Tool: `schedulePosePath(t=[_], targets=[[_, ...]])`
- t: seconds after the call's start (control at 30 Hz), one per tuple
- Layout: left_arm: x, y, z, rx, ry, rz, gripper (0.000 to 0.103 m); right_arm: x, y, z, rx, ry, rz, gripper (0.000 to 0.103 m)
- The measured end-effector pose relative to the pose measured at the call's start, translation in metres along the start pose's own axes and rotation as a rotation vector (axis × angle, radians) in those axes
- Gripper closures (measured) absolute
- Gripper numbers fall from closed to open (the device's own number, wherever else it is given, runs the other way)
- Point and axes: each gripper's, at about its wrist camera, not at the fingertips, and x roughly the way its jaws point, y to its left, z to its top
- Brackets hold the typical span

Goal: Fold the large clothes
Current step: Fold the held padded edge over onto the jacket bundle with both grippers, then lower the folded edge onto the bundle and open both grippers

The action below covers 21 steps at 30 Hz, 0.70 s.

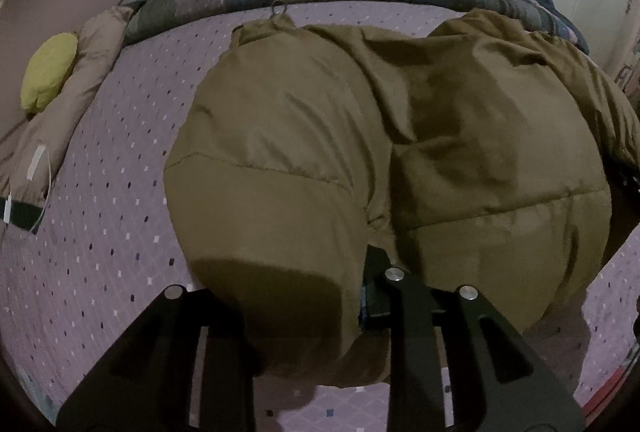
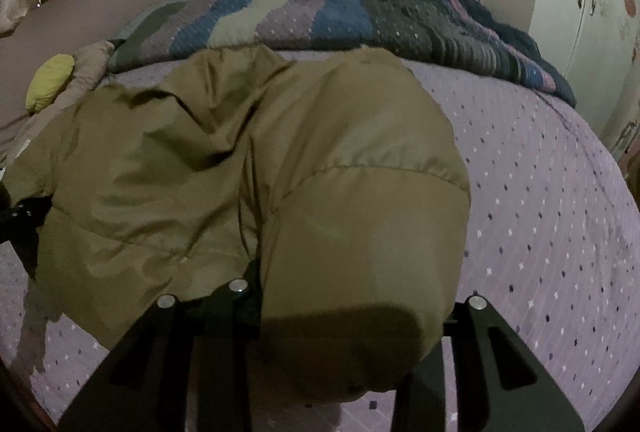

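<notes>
A puffy brown jacket [image 1: 380,152] is spread on the bed [image 1: 112,192]. Each gripper, left gripper [image 1: 304,304] and right gripper [image 2: 340,312], is closed on its near hem. Soft, slippery, bulky fabric is judged best held at seams.

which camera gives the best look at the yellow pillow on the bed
The left wrist view. The yellow pillow appears larger there, its whole outline clear against the tan cushion beneath it. In the right wrist view the pillow is smaller, near the picture's left edge, beside the brown jacket.
</notes>
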Motion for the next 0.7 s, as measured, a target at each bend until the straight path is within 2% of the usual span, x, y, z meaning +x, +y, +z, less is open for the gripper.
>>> schedulePosePath(t=[0.2, 0.5, 0.53, 0.7], targets=[[0.01, 0.021, -0.007, -0.034, 0.02, -0.026, 0.072, 0.008, -0.013, -0.009, 0.022, 0.021, 0.012, 0.066], [0.017, 0.021, -0.01, -0.046, 0.028, -0.026, 0.064, 0.016, -0.023, -0.013, 0.053, 0.057, 0.05, 0.06], [0.024, 0.01, 0.0, -0.045, 0.029, -0.022, 0.064, 0.017, -0.023, -0.012, 0.051, 0.06, 0.05, 0.06], [0.027, 0.009, 0.003, -0.043, 0.046, -0.011, 0.061, 0.019, -0.024, -0.011, 0.06, 0.077, 0.056, 0.057]])
